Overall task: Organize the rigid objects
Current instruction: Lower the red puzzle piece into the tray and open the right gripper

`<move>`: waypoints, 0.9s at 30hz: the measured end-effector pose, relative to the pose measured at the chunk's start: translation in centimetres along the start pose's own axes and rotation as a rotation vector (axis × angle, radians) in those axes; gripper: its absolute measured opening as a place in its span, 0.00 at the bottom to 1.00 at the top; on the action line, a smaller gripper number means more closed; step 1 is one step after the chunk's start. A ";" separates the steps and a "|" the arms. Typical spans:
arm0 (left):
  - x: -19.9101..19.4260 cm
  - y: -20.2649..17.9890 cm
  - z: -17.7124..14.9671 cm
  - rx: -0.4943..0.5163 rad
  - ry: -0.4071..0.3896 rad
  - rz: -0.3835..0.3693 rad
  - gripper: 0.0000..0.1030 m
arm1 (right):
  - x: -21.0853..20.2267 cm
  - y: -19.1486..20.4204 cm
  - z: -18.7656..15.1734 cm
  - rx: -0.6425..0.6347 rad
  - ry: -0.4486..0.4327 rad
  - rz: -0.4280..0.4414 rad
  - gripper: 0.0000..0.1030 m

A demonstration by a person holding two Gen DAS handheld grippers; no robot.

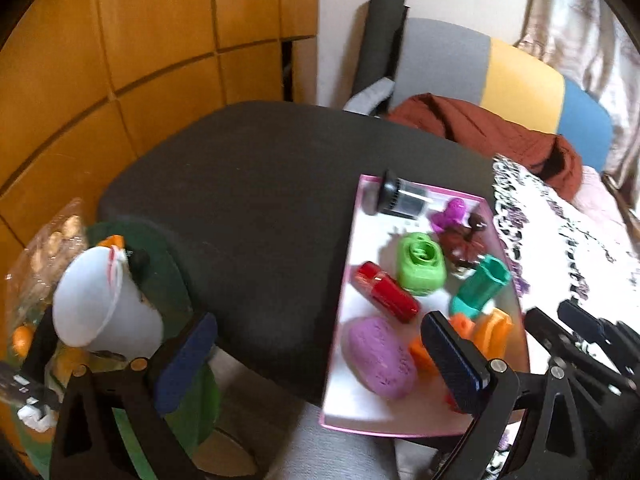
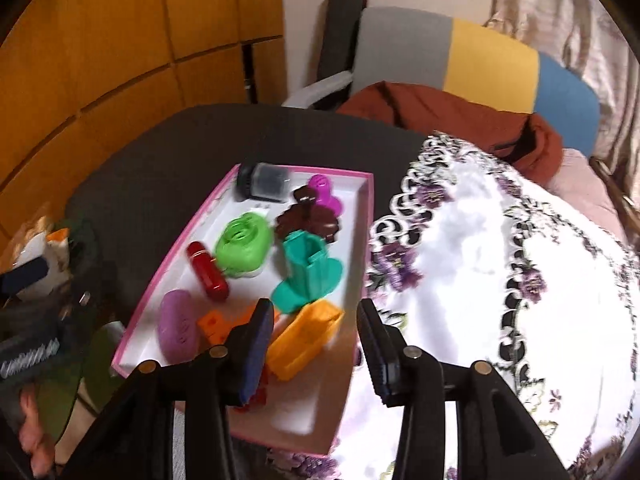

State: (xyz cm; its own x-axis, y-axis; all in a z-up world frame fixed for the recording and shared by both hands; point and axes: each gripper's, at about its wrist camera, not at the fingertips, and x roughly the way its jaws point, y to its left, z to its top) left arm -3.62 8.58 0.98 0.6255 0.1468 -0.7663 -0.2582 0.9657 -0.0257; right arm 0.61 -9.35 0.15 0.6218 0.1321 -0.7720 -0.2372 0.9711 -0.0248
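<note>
A pink-rimmed white tray (image 1: 344, 280) (image 2: 176, 256) lies on a dark round table (image 1: 248, 184) (image 2: 152, 168). It holds several plastic pieces: a red capsule (image 1: 386, 292) (image 2: 207, 272), a green block (image 1: 420, 264) (image 2: 242, 246), a teal cup-shaped piece (image 1: 478, 286) (image 2: 308, 276), a purple oval (image 1: 380, 356) (image 2: 178, 330), an orange piece (image 1: 490, 328) (image 2: 304, 338), a magenta figure (image 1: 452, 214) (image 2: 324, 192) and a black-capped jar (image 1: 402, 200) (image 2: 264, 182). My left gripper (image 1: 316, 344) is open over the tray's left edge. My right gripper (image 2: 316, 344) is open above the orange piece.
A white embroidered cloth (image 1: 560, 240) (image 2: 500, 260) covers the table's right side. A white cup (image 1: 100, 300) and a bag of food stand at the left. A chair (image 1: 500, 76) (image 2: 480, 52) with brown clothing stands behind, beside wooden panelling.
</note>
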 end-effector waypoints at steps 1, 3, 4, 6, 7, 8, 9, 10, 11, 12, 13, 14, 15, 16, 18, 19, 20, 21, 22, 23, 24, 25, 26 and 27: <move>-0.1 -0.3 0.0 0.010 -0.004 0.000 1.00 | 0.1 -0.1 0.2 0.005 0.006 -0.022 0.42; -0.3 -0.8 0.3 0.027 -0.011 0.013 1.00 | 0.3 -0.3 0.4 0.019 0.013 -0.043 0.42; -0.3 -1.0 0.4 0.034 -0.011 0.017 1.00 | 0.3 -0.4 0.5 0.029 0.014 -0.043 0.42; -0.3 -1.3 0.6 0.041 -0.005 0.007 1.00 | 0.2 -0.7 0.6 0.049 0.013 -0.041 0.42; -0.2 -1.4 0.7 0.046 0.003 -0.003 1.00 | 0.2 -0.8 0.7 0.055 0.011 -0.041 0.42; -0.2 -1.4 0.6 0.050 0.008 -0.008 1.00 | 0.2 -0.8 0.7 0.056 0.009 -0.041 0.42; -0.2 -1.6 0.7 0.053 0.012 -0.008 1.00 | 0.1 -0.9 0.7 0.058 0.007 -0.045 0.42; -0.2 -1.8 0.7 0.059 0.011 -0.006 1.00 | 0.1 -0.9 0.8 0.060 0.006 -0.051 0.42; -0.3 -2.0 0.7 0.066 0.009 -0.002 1.00 | 0.1 -0.9 0.8 0.061 0.006 -0.052 0.42; -0.2 -2.2 0.7 0.073 0.008 0.004 1.00 | 0.1 -1.0 0.9 0.065 0.006 -0.052 0.42; -0.2 -2.5 0.6 0.088 0.005 0.011 1.00 | 0.1 -1.0 0.9 0.069 0.008 -0.053 0.42; -0.2 -2.7 0.6 0.102 0.001 0.018 1.00 | 0.2 -1.1 1.0 0.073 0.008 -0.055 0.42; -0.2 -2.9 0.6 0.110 -0.001 0.022 1.00 | 0.2 -1.2 1.0 0.076 0.008 -0.055 0.42; -0.3 -3.1 0.5 0.118 -0.004 0.025 1.00 | 0.2 -1.2 1.0 0.077 0.008 -0.057 0.42; -0.3 -3.3 0.5 0.125 -0.007 0.025 1.00 | 0.2 -1.3 1.1 0.080 0.007 -0.060 0.42; -0.3 -3.4 0.5 0.124 -0.006 0.023 1.00 | 0.2 -1.3 1.1 0.083 0.006 -0.059 0.42; -0.2 -3.4 0.5 0.123 -0.004 0.020 1.00 | 0.2 -1.4 1.1 0.086 0.006 -0.060 0.42; -0.2 -3.4 0.5 0.122 0.000 0.016 1.00 | 0.3 -1.4 1.1 0.087 0.006 -0.061 0.42; -0.1 -3.4 0.5 0.121 0.003 0.013 1.00 | 0.3 -1.4 1.2 0.088 0.007 -0.060 0.42; -0.1 -3.4 0.6 0.120 0.004 0.012 1.00 | 0.3 -1.5 1.2 0.088 0.007 -0.060 0.42; -0.1 -3.4 0.5 0.117 -0.001 0.014 1.00 | 0.3 -1.5 1.2 0.088 0.007 -0.061 0.42; -0.2 -3.4 0.5 0.115 -0.010 0.020 1.00 | 0.3 -1.5 1.2 0.088 0.007 -0.062 0.42; -0.4 -3.5 0.5 0.115 -0.023 0.030 1.00 | 0.4 -1.5 1.2 0.087 0.008 -0.060 0.42; -0.4 -3.5 0.4 0.118 -0.028 0.034 1.00 | 0.4 -1.5 1.2 0.088 0.010 -0.059 0.42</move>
State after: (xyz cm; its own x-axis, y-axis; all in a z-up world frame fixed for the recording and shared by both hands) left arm -2.64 5.21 1.63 0.6388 0.1845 -0.7469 -0.1923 0.9783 0.0772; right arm 2.09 -10.51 0.62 0.6254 0.0731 -0.7769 -0.1338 0.9909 -0.0145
